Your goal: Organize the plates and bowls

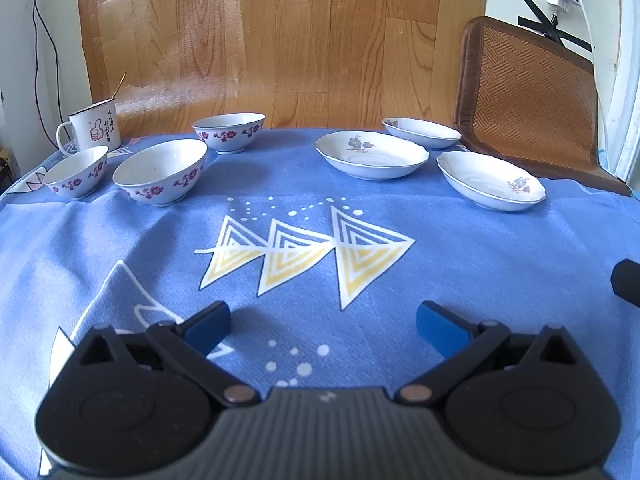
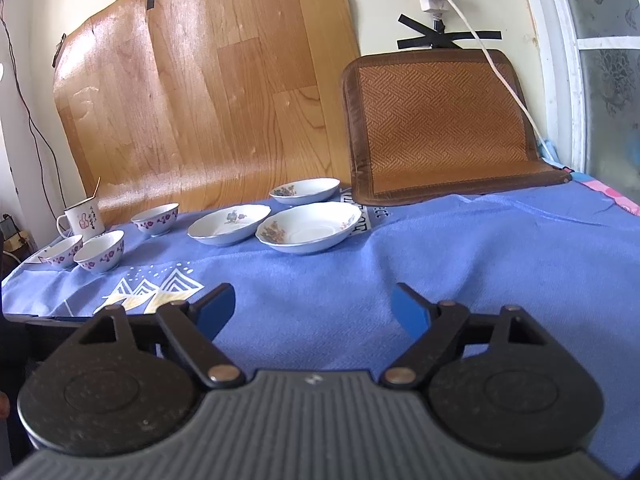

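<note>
Three white bowls with purple flowers stand at the far left of the blue cloth: a small one (image 1: 76, 172), a larger one (image 1: 162, 172) and one behind (image 1: 229, 132). Three shallow white plates with blue flowers lie at the far right: a middle one (image 1: 372, 155), a back one (image 1: 421, 132) and a right one (image 1: 490, 180). In the right wrist view the bowls (image 2: 100, 255) sit left and the plates (image 2: 309, 227) centre. My left gripper (image 1: 323, 324) is open and empty, well short of them. My right gripper (image 2: 314, 308) is open and empty too.
A white enamel mug (image 1: 94, 130) with a stick in it stands behind the bowls at the far left corner. A brown woven mat (image 2: 444, 128) leans against the wall at the back right. A wood-grain sheet (image 1: 280, 40) covers the wall behind the table.
</note>
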`<state>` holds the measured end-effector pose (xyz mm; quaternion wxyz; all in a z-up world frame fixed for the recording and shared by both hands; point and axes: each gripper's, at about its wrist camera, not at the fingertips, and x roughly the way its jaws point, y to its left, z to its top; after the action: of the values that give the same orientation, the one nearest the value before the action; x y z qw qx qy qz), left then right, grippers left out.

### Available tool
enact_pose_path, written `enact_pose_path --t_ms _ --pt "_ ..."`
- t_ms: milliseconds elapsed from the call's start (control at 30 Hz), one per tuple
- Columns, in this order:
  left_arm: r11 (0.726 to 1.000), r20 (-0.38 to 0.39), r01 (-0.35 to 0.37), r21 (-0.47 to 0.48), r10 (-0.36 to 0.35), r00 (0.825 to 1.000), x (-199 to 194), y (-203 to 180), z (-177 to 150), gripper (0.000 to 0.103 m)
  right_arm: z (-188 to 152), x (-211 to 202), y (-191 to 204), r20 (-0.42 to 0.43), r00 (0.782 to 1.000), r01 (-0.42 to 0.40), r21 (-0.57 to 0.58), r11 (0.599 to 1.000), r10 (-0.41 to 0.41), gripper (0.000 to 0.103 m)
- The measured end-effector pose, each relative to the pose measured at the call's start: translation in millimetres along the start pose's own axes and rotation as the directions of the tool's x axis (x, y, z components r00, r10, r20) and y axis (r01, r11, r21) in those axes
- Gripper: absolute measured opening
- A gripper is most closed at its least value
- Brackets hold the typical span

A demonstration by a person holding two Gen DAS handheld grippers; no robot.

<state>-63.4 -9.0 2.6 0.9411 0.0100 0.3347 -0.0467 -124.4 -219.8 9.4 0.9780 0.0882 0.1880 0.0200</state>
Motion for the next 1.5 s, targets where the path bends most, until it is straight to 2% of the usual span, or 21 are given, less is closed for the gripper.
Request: enact_pose_path --t_ms 267,400,567,667,733,767,800,833,900,967,1100,1267,1367,1500 --pt "1.000 0.016 -0.009 -0.002 0.009 1.000 -4.0 0.4 -0.3 0.102 -0.1 0.8 2.1 0.001 1.000 0.002 -0.005 1.000 -0.002 0.084" --pt "1.000 0.073 -0.001 0.014 0.000 0.997 -15.3 -0.3 3.2 0.096 1.7 2.9 2.6 -0.002 1.000 0.007 -0.014 1.000 -0.007 0.082" --pt "0.998 0.154 0.045 0.051 -0.052 0.987 -30.2 -5.1 18.7 0.095 10.8 6.1 -2.6 0.008 1.000 0.022 -0.006 1.000 -0.022 0.079" --pt "0.990 0.159 0.107 0.093 -0.121 0.980 -32.5 -9.5 33.6 0.091 19.3 10.2 -6.2 0.014 1.000 0.027 -0.015 1.000 -0.027 0.072" --pt "0.981 0.140 0.163 0.106 -0.177 0.974 -29.1 -12.1 46.4 0.080 27.3 16.2 -11.2 0.000 1.000 0.013 -0.013 1.000 -0.013 0.063" --pt "0.976 0.117 0.195 0.098 -0.206 0.972 -25.2 -13.5 53.7 0.076 32.4 20.9 -14.9 -0.013 1.000 0.004 -0.010 1.000 -0.004 0.053" --pt "0.969 0.084 0.236 0.076 -0.242 0.967 -19.5 -13.3 60.5 0.067 36.1 24.7 -17.7 -0.026 1.000 -0.002 -0.007 1.000 0.002 0.044" --pt "0.960 0.045 0.278 0.041 -0.280 0.959 -12.0 -11.8 68.5 0.058 41.1 30.4 -22.4 -0.044 0.999 -0.009 0.003 1.000 0.009 0.040" --pt "0.942 -0.013 0.335 -0.031 -0.335 0.942 1.9 -7.9 79.3 0.048 49.6 41.1 -33.1 -0.078 0.996 -0.033 0.044 0.998 0.037 0.025" --pt "0.930 -0.045 0.358 -0.084 -0.362 0.931 14.7 -6.4 86.5 0.042 54.5 49.1 -40.0 -0.098 0.993 -0.051 0.075 0.996 0.058 0.022" --pt "0.910 -0.107 0.392 -0.138 -0.407 0.907 38.7 -6.7 93.7 0.024 59.5 62.6 -46.1 -0.120 0.991 -0.052 0.084 0.995 0.062 0.021" --pt "0.876 -0.175 0.436 -0.206 -0.471 0.864 64.8 -7.8 103.5 0.022 68.3 79.7 -57.2 -0.139 0.988 -0.047 0.101 0.994 0.061 0.021" --pt "0.852 -0.202 0.463 -0.242 -0.511 0.835 77.8 -10.8 115.1 0.022 76.6 94.3 -65.8 -0.172 0.981 -0.065 0.128 0.990 0.087 0.022" --pt "0.849 -0.223 0.462 -0.256 -0.517 0.826 91.7 -17.7 128.4 0.022 90.6 114.8 -75.3 -0.228 0.967 -0.088 0.140 0.986 0.119 0.022"
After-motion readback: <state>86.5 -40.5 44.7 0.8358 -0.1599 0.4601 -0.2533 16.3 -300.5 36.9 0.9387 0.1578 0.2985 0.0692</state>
